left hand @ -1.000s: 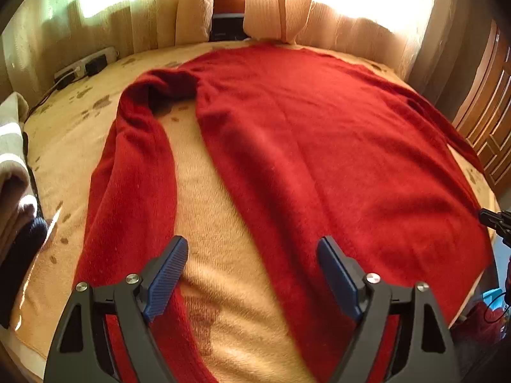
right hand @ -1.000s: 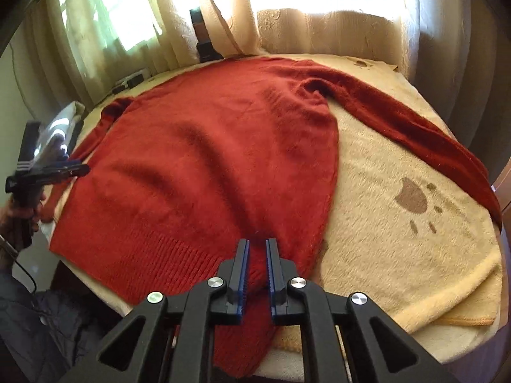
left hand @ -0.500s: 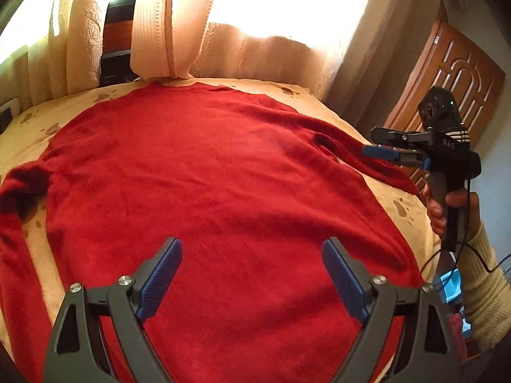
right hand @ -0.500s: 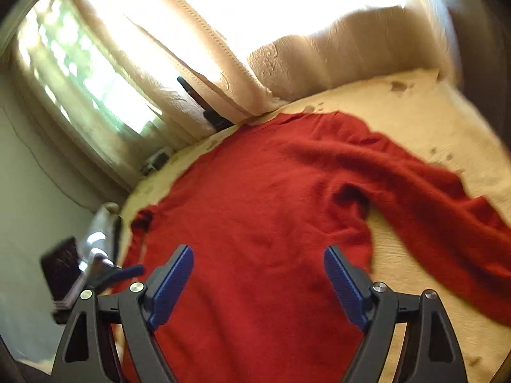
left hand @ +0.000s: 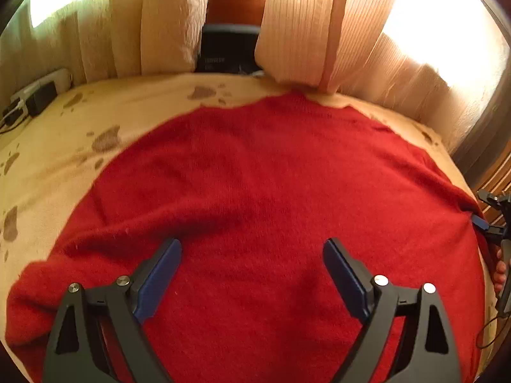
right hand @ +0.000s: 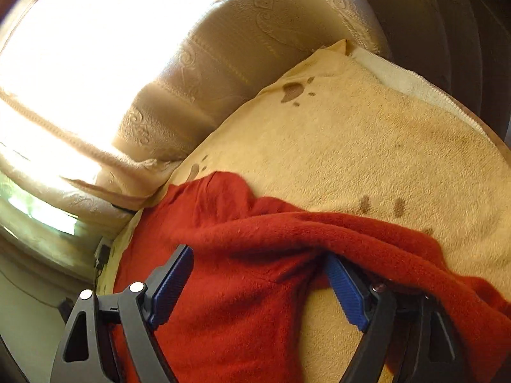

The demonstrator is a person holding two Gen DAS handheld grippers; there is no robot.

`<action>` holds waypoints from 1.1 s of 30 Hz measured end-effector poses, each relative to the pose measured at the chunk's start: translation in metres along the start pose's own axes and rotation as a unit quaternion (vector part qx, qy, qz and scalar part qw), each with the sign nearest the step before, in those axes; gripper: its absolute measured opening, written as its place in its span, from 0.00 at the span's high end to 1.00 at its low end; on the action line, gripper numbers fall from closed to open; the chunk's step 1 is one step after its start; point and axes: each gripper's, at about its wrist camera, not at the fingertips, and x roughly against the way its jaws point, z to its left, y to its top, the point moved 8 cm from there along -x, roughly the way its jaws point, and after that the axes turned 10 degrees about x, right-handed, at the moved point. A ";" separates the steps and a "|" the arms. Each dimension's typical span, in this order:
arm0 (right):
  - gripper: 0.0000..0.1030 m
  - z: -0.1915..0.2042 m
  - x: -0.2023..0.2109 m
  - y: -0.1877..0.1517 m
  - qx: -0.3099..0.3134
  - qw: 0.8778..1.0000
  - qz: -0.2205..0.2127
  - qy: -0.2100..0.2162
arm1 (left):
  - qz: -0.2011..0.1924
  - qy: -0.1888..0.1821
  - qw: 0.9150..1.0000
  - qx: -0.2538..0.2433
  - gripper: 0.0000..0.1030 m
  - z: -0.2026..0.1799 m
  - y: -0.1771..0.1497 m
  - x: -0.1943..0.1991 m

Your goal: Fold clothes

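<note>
A red sweater (left hand: 271, 185) lies spread flat on a beige paw-print blanket (left hand: 57, 159). My left gripper (left hand: 252, 245) hangs open just above the sweater's body, nothing between its blue pads. At the right edge of that view a hand holds my right gripper (left hand: 490, 220) by the sweater's side. In the right wrist view my right gripper (right hand: 258, 287) is open at the armpit. The sleeve (right hand: 367, 239) runs across and drapes over its right finger (right hand: 345, 290); the left finger (right hand: 172, 287) stands over the sweater's body (right hand: 223, 303).
Curtains (left hand: 297, 32) hang along the far edge of the bed, with a dark box (left hand: 228, 48) in the gap. A power strip (left hand: 35, 95) lies at far left. A wooden panel (left hand: 498, 172) stands at right. The mattress edge (right hand: 415, 76) shows beyond the blanket (right hand: 351, 143).
My right gripper let go of the sweater's hem, opened wide, rolled and moved up to the armpit and sleeve. My left gripper swept from beside the left sleeve to over the sweater's body.
</note>
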 end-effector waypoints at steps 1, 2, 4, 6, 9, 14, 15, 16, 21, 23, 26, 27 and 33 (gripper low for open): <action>0.17 -0.003 0.000 0.004 -0.001 1.000 -0.002 0.000 | 0.000 -0.003 1.000 0.000 0.09 0.000 0.000 0.001; 0.17 -0.001 -0.002 0.004 0.014 1.000 0.003 -0.011 | 0.000 -0.007 1.000 0.000 0.09 0.001 0.001 0.001; 0.17 0.004 -0.006 0.004 0.045 0.998 0.014 -0.032 | -0.001 -0.002 1.000 -0.013 0.08 -0.001 0.000 0.000; 0.17 0.009 -0.006 0.000 0.072 0.996 0.030 -0.046 | 0.002 0.006 1.000 -0.023 0.06 -0.004 -0.001 -0.001; 0.17 0.016 0.005 -0.016 0.082 0.994 0.064 -0.039 | 0.014 0.008 0.999 -0.031 0.06 -0.008 -0.005 0.003; 0.17 0.052 0.050 -0.060 0.168 0.983 0.065 -0.043 | 0.035 -0.047 0.997 -0.059 0.05 -0.031 -0.034 0.043; 0.17 0.065 0.059 -0.071 0.198 0.978 0.058 -0.041 | 0.037 -0.058 0.995 -0.074 0.05 -0.037 -0.043 0.054; 0.17 0.081 0.066 -0.086 0.230 0.971 0.055 -0.031 | 0.037 -0.063 0.993 -0.092 0.05 -0.043 -0.054 0.064; 0.17 0.154 0.071 -0.188 0.392 0.915 0.097 0.021 | 0.070 -0.104 0.985 -0.121 0.04 -0.054 -0.105 0.097; 0.17 0.163 0.067 -0.230 0.444 0.887 0.127 0.014 | 0.087 -0.123 0.980 -0.128 0.04 -0.056 -0.125 0.107; 0.17 0.155 0.067 -0.277 0.496 0.853 0.161 -0.007 | 0.098 -0.111 0.979 -0.142 0.03 -0.043 -0.150 0.109; 0.16 0.147 0.071 -0.287 0.504 0.847 0.169 -0.010 | 0.094 -0.107 0.979 -0.148 0.03 -0.038 -0.155 0.112; 0.13 0.109 0.103 -0.295 0.481 0.860 0.168 -0.043 | 0.076 -0.081 0.974 -0.198 0.03 -0.023 -0.181 0.128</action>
